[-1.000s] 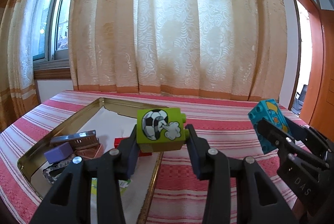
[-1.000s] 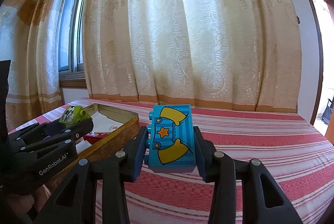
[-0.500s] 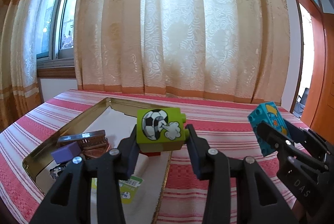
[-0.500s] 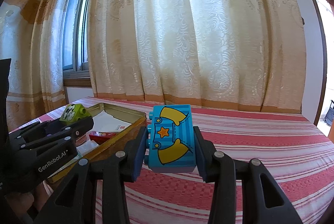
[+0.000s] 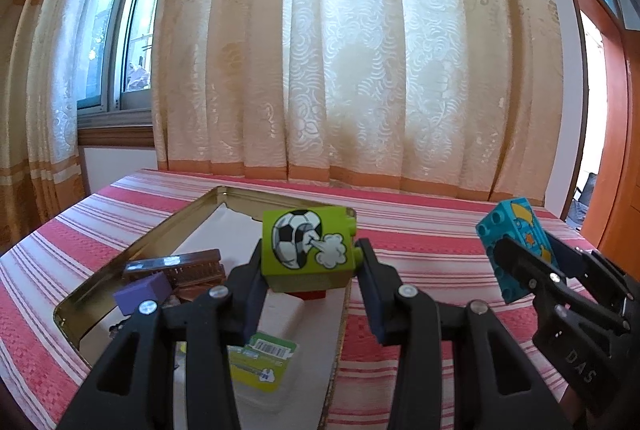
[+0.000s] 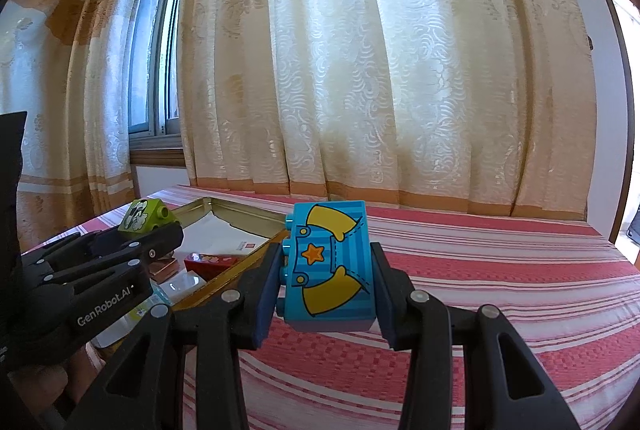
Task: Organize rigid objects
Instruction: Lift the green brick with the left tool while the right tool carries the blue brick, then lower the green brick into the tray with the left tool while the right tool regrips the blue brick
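Observation:
My left gripper [image 5: 309, 262] is shut on a green toy block [image 5: 308, 248] printed with a football, held in the air over the gold tin tray [image 5: 132, 250]. Off to the left in the right wrist view, the same green block [image 6: 146, 216] shows in the left gripper [image 6: 160, 230]. My right gripper [image 6: 328, 270] is shut on a blue toy block [image 6: 330, 266] with yellow shapes and an orange star, above the striped tablecloth [image 6: 500, 270]. The left wrist view has that blue block [image 5: 516, 242] at the far right, right of the tray.
Inside the tray lie a purple block [image 5: 142, 292], a brown metallic case [image 5: 176, 266], a red piece [image 6: 210, 264], white paper [image 5: 224, 230] and a green-labelled packet [image 5: 262, 356]. Curtains [image 5: 360, 69] and a window [image 5: 116, 41] close the far side of the table.
Both views have shifted slightly, so the tray sits a little more central under the green block. Both grips are unchanged.

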The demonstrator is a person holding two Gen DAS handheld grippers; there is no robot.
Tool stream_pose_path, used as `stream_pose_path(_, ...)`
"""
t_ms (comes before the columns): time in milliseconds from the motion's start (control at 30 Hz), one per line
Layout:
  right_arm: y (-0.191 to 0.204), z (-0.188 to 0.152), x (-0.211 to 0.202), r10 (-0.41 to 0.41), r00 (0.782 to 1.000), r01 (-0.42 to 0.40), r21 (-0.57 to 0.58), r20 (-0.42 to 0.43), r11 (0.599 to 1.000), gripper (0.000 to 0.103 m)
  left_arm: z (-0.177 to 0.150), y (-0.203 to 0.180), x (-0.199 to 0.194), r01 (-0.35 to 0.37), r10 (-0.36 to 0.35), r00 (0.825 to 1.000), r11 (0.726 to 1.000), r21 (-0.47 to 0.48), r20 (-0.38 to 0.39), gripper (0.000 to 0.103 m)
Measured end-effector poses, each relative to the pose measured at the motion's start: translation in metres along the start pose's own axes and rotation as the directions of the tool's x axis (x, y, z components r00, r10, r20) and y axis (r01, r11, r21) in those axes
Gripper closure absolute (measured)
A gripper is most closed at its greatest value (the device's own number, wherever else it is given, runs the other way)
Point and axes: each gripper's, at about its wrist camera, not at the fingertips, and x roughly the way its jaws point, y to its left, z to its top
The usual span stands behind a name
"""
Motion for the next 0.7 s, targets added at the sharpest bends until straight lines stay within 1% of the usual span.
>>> stream_pose_path(700,0.016,0.000,0.002,0.031,1.000,-0.031,-0.014,0.002,0.999,0.058,0.001,0.018,-0.001,-0.015,0.015,1.000,1.000,-0.016,0.003,0.062)
